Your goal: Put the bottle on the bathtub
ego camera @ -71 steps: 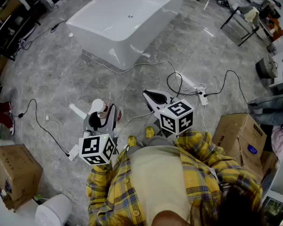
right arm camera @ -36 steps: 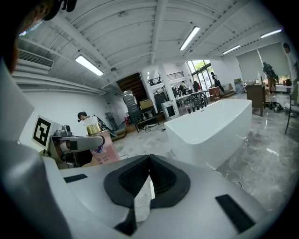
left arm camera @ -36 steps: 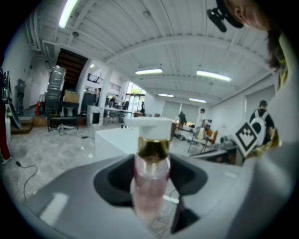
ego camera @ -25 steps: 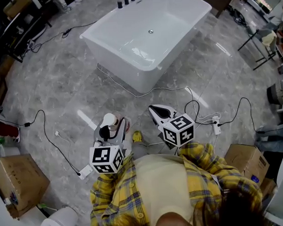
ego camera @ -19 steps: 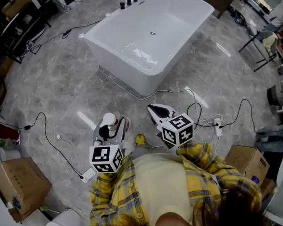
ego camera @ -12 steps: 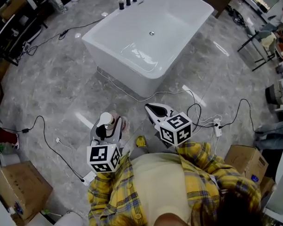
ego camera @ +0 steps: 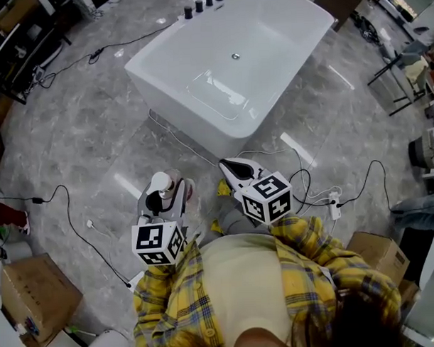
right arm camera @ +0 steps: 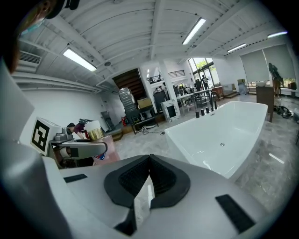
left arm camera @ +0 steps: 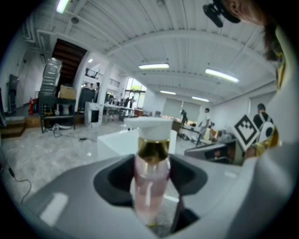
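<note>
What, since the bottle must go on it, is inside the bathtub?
Only a small drain shows on the bare white floor of the bathtub. Its far corner is cut off in the head view, so that part is unseen.

Base of the bottle (left arm camera: pixel 152 158) hides behind the left gripper (left arm camera: pixel 152 181) (glass blurred); the bathtub (ego camera: pixel 186 117) is cropped at top.

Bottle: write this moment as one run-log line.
left gripper: shut on bottle, upright | right gripper: shut, empty | bathtub: ahead, bottle not yet on it
</note>
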`<state>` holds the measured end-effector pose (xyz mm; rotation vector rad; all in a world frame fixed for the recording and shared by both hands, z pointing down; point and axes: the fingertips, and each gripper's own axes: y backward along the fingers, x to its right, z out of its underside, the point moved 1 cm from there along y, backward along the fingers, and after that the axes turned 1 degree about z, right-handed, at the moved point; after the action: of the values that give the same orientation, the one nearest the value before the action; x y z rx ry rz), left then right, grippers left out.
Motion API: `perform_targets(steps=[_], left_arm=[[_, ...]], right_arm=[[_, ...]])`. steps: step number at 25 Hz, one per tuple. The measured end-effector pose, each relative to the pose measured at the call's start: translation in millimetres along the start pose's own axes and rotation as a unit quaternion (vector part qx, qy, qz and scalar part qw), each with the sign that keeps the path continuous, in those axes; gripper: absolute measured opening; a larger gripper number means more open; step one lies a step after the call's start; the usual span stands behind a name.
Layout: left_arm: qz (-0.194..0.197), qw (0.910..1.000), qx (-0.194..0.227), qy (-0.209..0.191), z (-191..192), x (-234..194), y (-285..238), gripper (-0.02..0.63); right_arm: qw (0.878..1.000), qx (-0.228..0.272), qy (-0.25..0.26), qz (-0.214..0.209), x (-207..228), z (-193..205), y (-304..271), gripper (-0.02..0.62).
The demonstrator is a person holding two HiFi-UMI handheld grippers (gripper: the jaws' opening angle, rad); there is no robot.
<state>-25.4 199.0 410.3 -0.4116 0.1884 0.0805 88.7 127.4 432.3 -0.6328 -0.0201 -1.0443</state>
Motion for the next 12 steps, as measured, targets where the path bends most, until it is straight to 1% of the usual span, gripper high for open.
perform_targets(steps=[4,8,12], left_arm=[[-0.014,0.9999,-0.001,0.006,-12.8,-9.4,-32.4,0.221],[-0.024,0.9991,0.008,0.035,-28.0,-17.7,-63.3,0.221],[-0.037,0.9987,0.003,0.035,-37.9,-27.2,-88.2,0.221]], right_arm=[[1.0,-0.006,0.008,-0.019,20.8,-19.8,-19.6,0.014],[0.999,-0.011,0.009,-0.032,44.3,-39.3,-39.8,0.014],[0.998,-0.014,0.021,-0.056,54.0,-58.2,-61.7,0.014]])
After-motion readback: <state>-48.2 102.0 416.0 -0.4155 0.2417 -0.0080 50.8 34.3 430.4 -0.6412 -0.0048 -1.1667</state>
